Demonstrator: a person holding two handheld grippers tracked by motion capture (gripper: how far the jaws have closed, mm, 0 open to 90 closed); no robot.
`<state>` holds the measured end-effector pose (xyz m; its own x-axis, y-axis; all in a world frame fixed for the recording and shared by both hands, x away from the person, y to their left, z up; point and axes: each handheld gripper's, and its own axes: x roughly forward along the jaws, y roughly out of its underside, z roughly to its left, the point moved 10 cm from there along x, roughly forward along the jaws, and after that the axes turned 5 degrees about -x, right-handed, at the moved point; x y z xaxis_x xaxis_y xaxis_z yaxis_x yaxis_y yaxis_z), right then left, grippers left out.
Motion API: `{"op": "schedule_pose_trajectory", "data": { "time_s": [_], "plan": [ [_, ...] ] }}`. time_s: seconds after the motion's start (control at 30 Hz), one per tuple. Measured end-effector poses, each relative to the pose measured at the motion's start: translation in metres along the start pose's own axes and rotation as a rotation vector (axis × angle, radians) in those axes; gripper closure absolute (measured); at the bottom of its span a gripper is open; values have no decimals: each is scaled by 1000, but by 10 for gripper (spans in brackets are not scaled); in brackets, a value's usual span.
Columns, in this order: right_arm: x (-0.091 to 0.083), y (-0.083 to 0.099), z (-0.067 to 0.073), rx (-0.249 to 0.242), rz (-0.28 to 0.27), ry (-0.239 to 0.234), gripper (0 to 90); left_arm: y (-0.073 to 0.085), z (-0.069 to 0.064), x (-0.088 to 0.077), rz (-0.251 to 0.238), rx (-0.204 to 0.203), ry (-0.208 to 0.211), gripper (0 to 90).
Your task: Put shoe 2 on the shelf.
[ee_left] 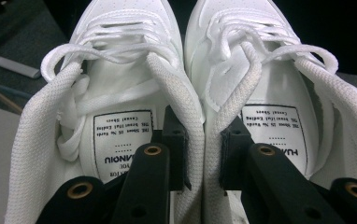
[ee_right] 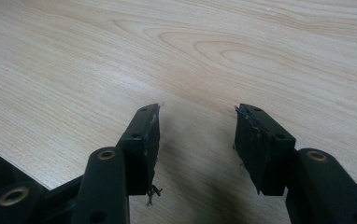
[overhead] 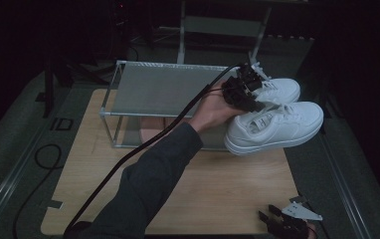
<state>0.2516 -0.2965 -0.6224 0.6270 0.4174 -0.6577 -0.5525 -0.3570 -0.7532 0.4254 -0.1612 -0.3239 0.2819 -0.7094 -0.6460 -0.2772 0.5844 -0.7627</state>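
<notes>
Your left gripper [overhead: 247, 89] clamps the pair of white shoes [overhead: 277, 124] by their two inner collars, one jaw inside each shoe, pads pressing the touching walls together. The shoes extend ahead of the jaws, toes pointing away, beside the wire rack [overhead: 163, 89]. Your right gripper [ee_right: 197, 135] rests low over the wooden table [ee_right: 120, 56], jaws apart, holding nothing.

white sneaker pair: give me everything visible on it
The white sneaker pair is low-top, smooth leather-like uppers, white laces, mesh collar lining and black-printed insole labels. The shoes sit side by side, lifted above the wooden table at the right end of the metal shoe rack. The left tool has one jaw inside each shoe, pinching the two touching inner collar walls together. Nothing else touches them.
</notes>
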Motion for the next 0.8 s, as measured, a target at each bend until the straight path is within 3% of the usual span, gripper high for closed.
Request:
{"op": "schedule_pose_trajectory", "data": {
  "time_s": [0.4,0.57,0.8],
  "plan": [
    [0,0,0,4,-3,4,499,-1,27,-2,16,-61,-64,772],
    [0,0,0,5,-3,5,499,0,37,-4,23,-66,-94,771],
    [1,0,0,6,-2,7,499,1,47,-7,26,-96,-112,772]
  ]
}}
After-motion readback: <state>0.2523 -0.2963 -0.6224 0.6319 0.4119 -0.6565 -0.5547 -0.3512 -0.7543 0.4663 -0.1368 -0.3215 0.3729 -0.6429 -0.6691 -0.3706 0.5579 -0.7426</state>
